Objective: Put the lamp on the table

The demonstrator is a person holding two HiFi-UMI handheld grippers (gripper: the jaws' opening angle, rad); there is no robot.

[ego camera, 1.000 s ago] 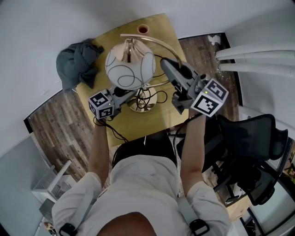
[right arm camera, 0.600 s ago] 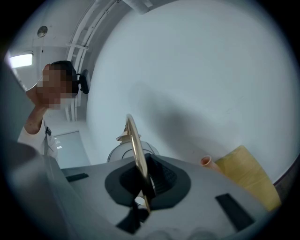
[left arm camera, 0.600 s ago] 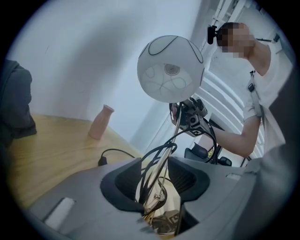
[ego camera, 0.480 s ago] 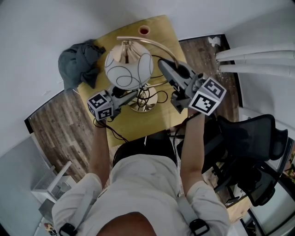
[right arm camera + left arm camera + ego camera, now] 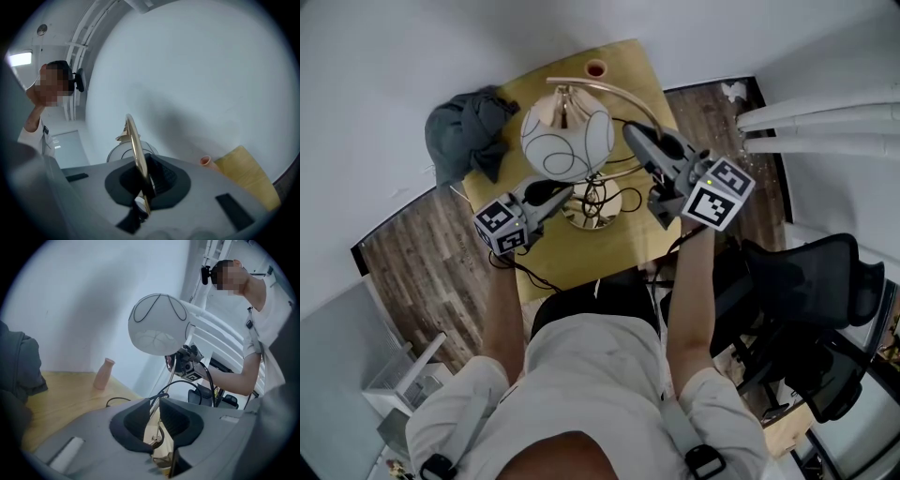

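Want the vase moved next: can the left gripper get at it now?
Not yet, probably: the left gripper is closing its jaws round the lamp stem, though the table toward the vase looks open.

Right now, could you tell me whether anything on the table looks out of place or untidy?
Two things. A dark grey cloth lies crumpled at the table's far left corner, spilling past the edge. The lamp's black cord sits in loose tangled loops around its round base rather than running off neatly.
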